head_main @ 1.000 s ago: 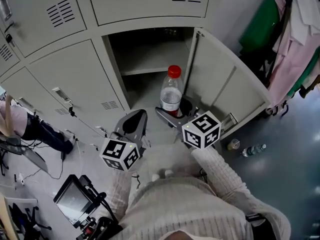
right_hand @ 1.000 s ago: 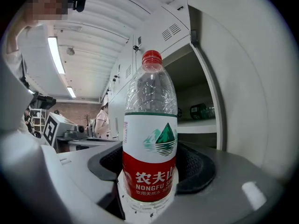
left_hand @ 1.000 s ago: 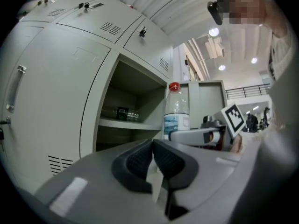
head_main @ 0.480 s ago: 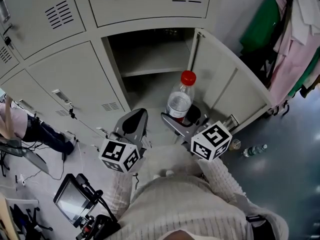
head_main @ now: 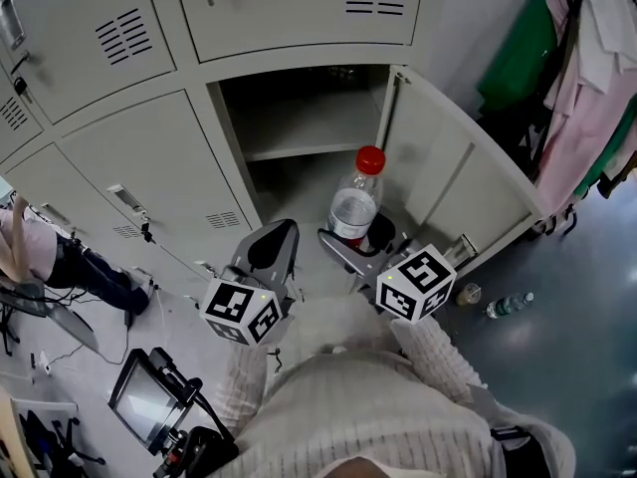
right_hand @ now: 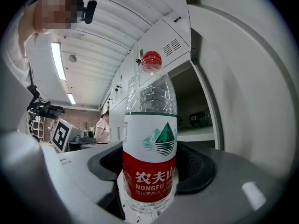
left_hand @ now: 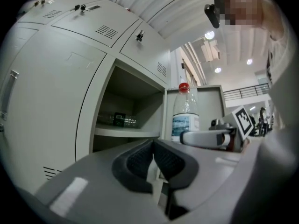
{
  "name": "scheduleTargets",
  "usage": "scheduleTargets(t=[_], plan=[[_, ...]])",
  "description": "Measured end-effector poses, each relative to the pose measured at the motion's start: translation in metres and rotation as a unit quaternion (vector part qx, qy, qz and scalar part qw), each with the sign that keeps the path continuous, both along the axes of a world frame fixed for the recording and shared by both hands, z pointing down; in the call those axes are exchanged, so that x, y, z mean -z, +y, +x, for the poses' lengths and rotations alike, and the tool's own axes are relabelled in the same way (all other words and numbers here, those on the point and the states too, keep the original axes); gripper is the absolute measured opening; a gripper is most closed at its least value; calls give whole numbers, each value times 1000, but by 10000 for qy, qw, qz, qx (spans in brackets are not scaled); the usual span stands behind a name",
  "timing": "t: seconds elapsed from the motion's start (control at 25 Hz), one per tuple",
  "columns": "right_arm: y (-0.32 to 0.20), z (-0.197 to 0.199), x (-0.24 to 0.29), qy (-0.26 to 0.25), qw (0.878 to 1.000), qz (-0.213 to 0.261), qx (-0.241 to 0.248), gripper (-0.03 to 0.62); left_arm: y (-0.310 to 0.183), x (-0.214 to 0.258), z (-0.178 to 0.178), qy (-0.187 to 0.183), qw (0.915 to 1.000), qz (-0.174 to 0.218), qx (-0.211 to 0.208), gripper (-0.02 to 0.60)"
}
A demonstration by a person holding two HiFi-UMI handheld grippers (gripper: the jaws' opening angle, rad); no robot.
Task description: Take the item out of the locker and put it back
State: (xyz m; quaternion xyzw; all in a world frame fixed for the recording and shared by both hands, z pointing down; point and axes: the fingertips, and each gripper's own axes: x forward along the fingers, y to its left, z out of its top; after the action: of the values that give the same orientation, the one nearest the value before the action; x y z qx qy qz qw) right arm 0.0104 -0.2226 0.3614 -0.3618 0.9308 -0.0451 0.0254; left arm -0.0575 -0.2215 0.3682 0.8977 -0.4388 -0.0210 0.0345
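A clear water bottle (head_main: 353,202) with a red cap and a red-and-white label stands upright in my right gripper (head_main: 360,239), whose pads press on its lower part. It hangs in front of the open locker compartment (head_main: 299,118), outside it, near the open door (head_main: 448,167). In the right gripper view the bottle (right_hand: 150,143) fills the middle, held between the jaws of the right gripper (right_hand: 150,171). My left gripper (head_main: 271,252) is to the left of the bottle, shut and empty. In the left gripper view the left gripper (left_hand: 153,164) has its pads together, with the bottle (left_hand: 185,115) to the right.
A dark item (left_hand: 119,120) lies on the locker shelf. Closed locker doors (head_main: 149,157) fill the left. Clothes (head_main: 587,68) hang at the right. Bottles (head_main: 508,302) lie on the floor by the door. A monitor rig (head_main: 149,396) sits low at the left.
My right gripper has carried the bottle to the right and slightly away from the locker opening. The left gripper has hardly moved.
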Motion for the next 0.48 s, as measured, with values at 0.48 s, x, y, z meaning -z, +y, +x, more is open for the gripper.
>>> scheduleTargets(t=[0.48], plan=[[-16, -1, 0, 61, 9999, -51, -96, 311, -9, -2, 8, -153, 9997, 41, -170, 8]])
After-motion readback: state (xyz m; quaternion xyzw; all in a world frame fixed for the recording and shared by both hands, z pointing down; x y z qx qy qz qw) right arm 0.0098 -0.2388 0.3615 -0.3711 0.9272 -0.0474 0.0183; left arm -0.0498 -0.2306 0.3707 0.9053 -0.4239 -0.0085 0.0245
